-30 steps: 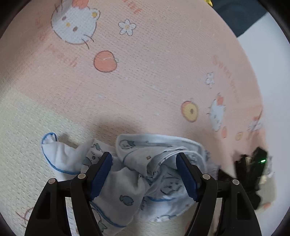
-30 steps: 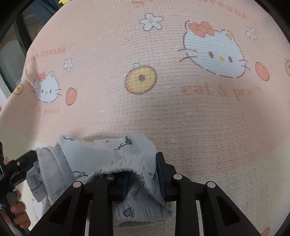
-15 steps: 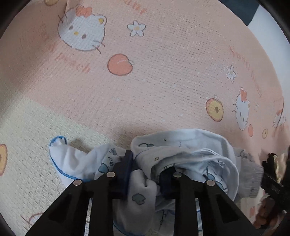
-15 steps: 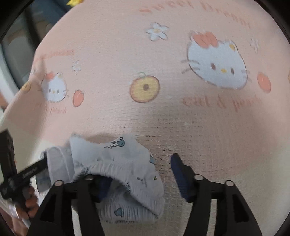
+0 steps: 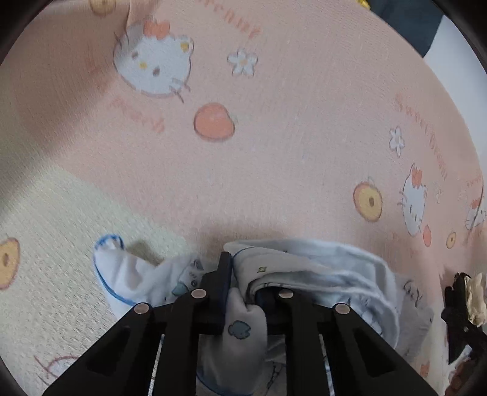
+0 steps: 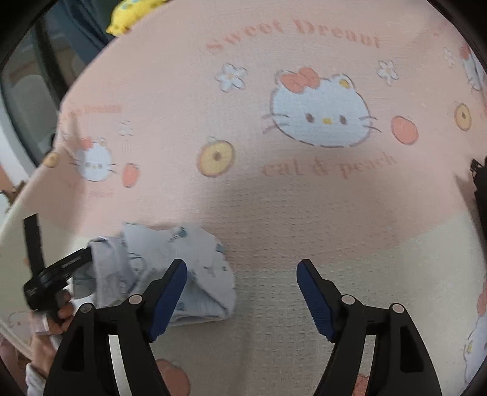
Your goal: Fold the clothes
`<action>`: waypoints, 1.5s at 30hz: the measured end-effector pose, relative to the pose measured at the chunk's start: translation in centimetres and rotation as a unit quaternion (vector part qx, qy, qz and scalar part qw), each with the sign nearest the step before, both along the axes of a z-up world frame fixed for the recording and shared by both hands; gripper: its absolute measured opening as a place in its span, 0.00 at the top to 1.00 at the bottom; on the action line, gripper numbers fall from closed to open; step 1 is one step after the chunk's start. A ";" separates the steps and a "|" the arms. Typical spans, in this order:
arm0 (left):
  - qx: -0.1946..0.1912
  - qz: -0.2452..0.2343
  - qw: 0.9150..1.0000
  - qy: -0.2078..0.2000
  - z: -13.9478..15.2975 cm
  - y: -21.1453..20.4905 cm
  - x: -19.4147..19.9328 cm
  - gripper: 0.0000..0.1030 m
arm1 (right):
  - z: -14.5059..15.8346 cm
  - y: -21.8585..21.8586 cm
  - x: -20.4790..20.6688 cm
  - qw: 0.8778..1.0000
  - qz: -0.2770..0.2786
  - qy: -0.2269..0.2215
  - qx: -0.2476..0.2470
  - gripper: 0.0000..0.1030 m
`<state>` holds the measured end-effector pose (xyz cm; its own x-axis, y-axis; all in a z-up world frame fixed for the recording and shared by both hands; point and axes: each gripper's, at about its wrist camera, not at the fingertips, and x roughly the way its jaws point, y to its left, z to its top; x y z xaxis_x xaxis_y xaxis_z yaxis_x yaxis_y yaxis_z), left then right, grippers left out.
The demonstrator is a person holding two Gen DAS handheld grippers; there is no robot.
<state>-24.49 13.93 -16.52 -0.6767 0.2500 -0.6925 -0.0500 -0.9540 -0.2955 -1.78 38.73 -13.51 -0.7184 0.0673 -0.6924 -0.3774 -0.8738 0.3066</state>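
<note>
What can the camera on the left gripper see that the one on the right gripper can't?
Only the left wrist view shows the left gripper, jaws shut on the pale blue garment, and the garment's white blue-trimmed sleeve. Only the right wrist view shows the right gripper, jaws open and empty, a hand on the other tool's handle, and a yellow object beyond the blanket. Both show the garment lying on the pink cat-and-peach blanket.

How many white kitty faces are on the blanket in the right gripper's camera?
4, perhaps more hidden: one big kitty face top middle, one small at left, two cut off at the right edge, top and bottom.
</note>
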 end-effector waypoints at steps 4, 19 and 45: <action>-0.017 -0.002 1.000 0.018 0.7 0.7 0.2 0.90 | 0.1 -1.3 -0.6 0.999 0.034 -0.004 0.024 0.25; -0.056 0.024 0.997 0.042 1.8 -1.2 0.1 0.90 | -2.3 -7.8 -3.7 0.978 0.146 -0.074 0.130 0.25; 0.225 0.020 0.968 -0.108 -1.7 -5.2 -1.2 0.32 | -3.8 -3.7 -7.9 0.998 0.042 -0.045 0.017 0.70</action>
<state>-25.70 8.78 -18.21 -0.5437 0.5359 -0.6459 0.0941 -0.7259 -0.6814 -9.68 35.02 -17.34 -0.6569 0.0350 -0.7532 -0.3281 -0.9127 0.2436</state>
